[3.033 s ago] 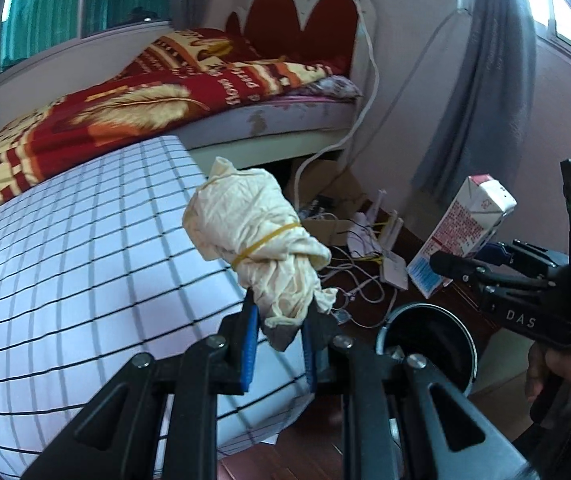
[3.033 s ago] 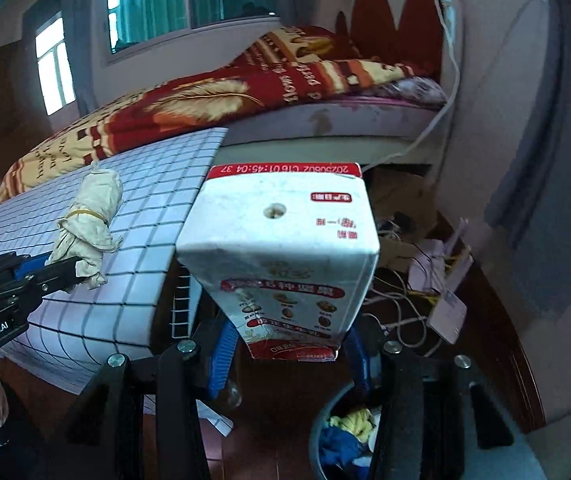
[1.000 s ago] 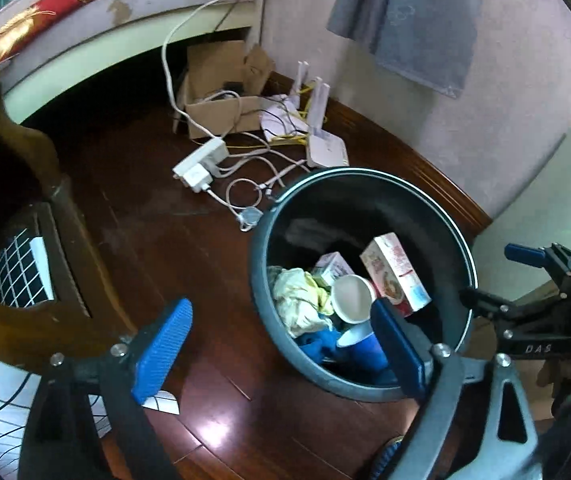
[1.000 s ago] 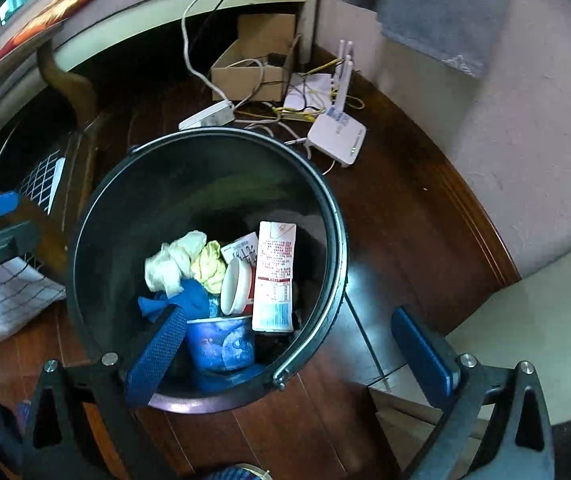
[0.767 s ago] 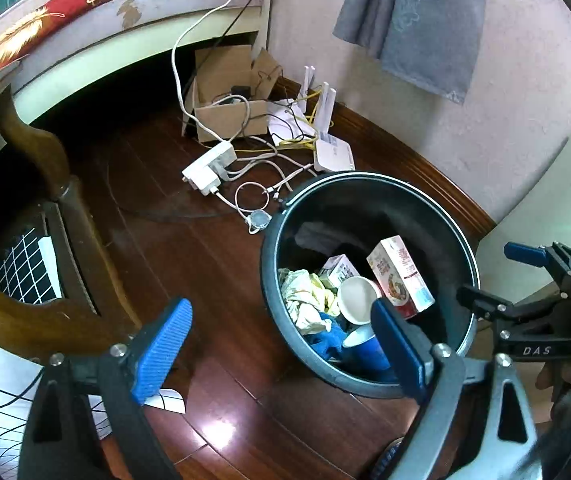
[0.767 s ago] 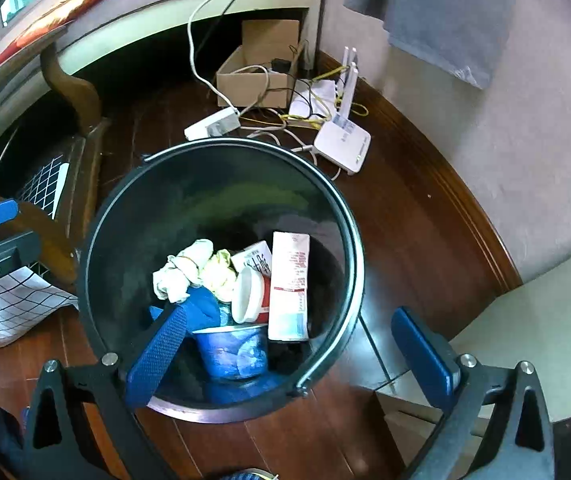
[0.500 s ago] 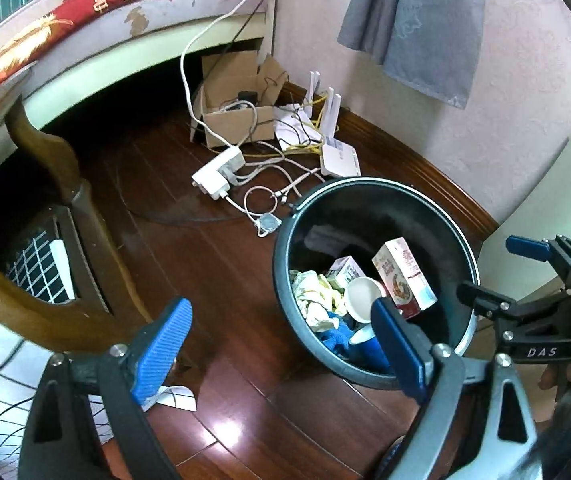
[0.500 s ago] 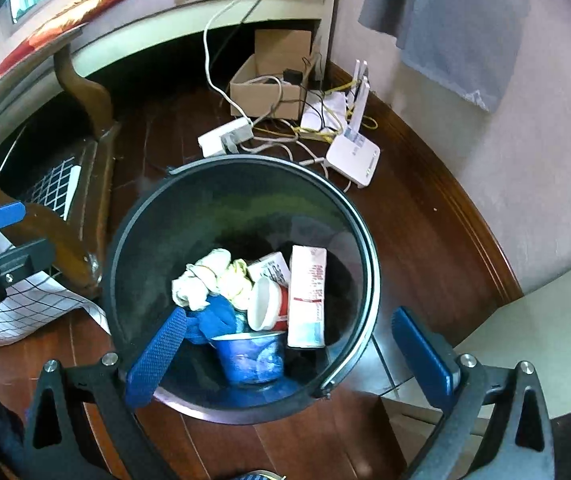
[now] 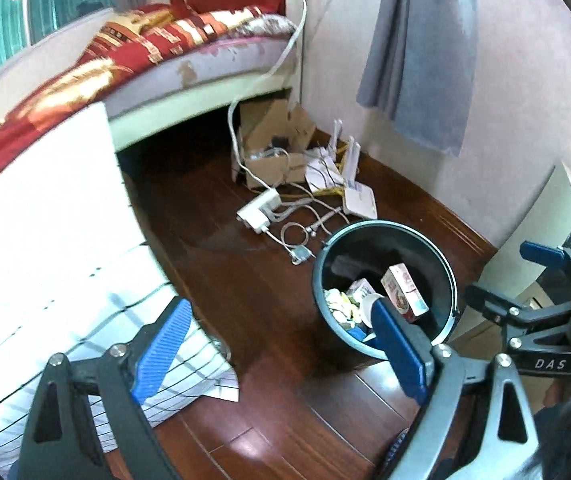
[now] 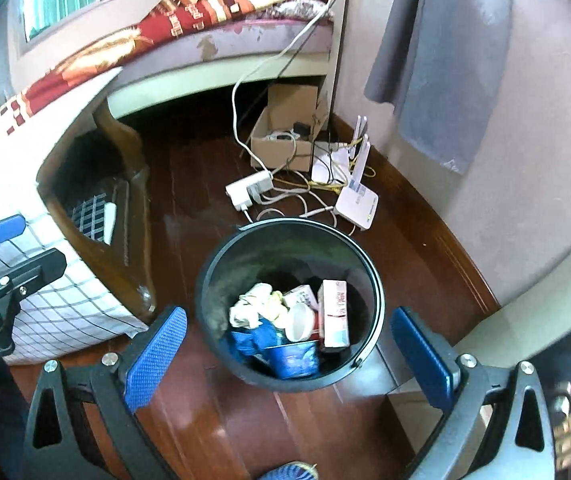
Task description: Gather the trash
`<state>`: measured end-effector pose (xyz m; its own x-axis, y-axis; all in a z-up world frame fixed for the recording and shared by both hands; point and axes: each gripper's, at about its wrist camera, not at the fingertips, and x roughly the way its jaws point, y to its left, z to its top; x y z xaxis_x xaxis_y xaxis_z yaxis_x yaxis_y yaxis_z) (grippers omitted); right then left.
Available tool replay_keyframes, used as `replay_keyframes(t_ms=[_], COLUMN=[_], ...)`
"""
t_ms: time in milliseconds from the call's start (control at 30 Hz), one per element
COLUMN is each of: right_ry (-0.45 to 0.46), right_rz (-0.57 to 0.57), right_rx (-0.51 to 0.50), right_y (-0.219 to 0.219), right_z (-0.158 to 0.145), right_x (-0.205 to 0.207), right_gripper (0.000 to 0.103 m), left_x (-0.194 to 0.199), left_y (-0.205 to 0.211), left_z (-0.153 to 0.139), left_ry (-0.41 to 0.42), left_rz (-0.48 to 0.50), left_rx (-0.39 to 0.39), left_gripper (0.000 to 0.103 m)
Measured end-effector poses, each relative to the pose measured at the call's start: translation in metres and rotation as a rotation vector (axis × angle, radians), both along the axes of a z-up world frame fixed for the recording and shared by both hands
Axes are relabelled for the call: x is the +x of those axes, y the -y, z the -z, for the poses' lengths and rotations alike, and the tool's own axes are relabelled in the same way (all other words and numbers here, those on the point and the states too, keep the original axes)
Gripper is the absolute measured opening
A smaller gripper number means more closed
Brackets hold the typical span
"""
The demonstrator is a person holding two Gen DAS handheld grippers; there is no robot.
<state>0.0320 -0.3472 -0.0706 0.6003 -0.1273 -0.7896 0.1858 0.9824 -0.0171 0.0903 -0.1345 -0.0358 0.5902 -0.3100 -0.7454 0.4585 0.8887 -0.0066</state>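
Observation:
A dark round bin [image 10: 285, 222] stands on the wooden floor. Inside lie a milk carton [image 10: 335, 312], a pale cloth bundle [image 10: 255, 306], a white cup [image 10: 297, 322] and a blue cup [image 10: 291, 358]. My right gripper [image 10: 289, 360] hangs open above the bin's near side with nothing between its blue pads. My left gripper [image 9: 281, 340] is open and empty too, above the floor to the left of the bin [image 9: 365, 224]. The carton [image 9: 403, 288] shows there as well. Each gripper appears in the other's view: the right gripper [image 9: 513, 276] and the left gripper [image 10: 17, 246].
A table with a checked cloth [image 10: 65, 292] and a carved wooden leg [image 10: 125, 240] stands left of the bin. Behind it lie a power strip [image 10: 249, 190], a router [image 10: 355, 204], cables and a cardboard box [image 10: 289, 132]. A bed [image 9: 165, 52] and a grey curtain [image 9: 425, 52] lie beyond.
Three seconds ago the left gripper held the cloth bundle and the right held the carton; both now lie in the bin. Over the last second both open grippers rose and drew back from the bin.

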Motion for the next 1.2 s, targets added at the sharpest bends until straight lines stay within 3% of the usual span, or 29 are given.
replay_keyframes(t_ms=[267,667,933,1200], right_ry=[0.113,0.231,0.286,0.299], right_rz=[0.002,-0.095,-0.097,-0.099], right_rx=[-0.006,-0.037,-0.077,-0.087], right_y=[-0.031,-0.088,-0.103,-0.107], right_z=[-0.062,-0.129,-0.151,-0.157], right_x=[-0.031,-0.078,-0.105,-0.108], right_gripper=[0.103,0.103,0.103,0.103], left_x=[-0.03,-0.075,-0.106,-0.112], left_y=[-0.029,-0.076,-0.095,-0.095], left_z=[-0.036,-0.091,-0.118,-0.117], left_ry=[0.028,0.163,0.283,0.293], left_rz=[-0.047,-0.167,-0.202,-0.192], left_rx=[-0.049,-0.092,-0.106,-0.114], left_gripper=[0.093,0.093,0.101,0.103])
